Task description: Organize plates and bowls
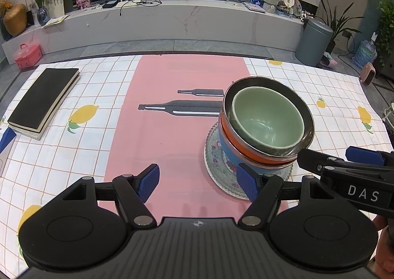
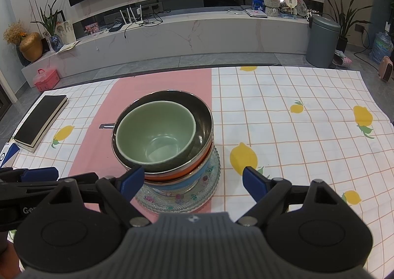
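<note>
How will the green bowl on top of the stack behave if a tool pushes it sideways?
The green bowl sits off-centre and tilted inside the dark metal bowl, so it would probably slide or rock. Its glossy glaze looks slippery and likely breakable. The whole stack rests on a glass plate and may shift too.

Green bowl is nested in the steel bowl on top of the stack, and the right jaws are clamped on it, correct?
Not quite. The green bowl is nested in the steel bowl, but the right gripper is open, holding nothing, as the right wrist view shows.

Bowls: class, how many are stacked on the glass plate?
3: the green bowl on top, inside the orange bowl, above the blue bowl. Others may be hidden.
</note>
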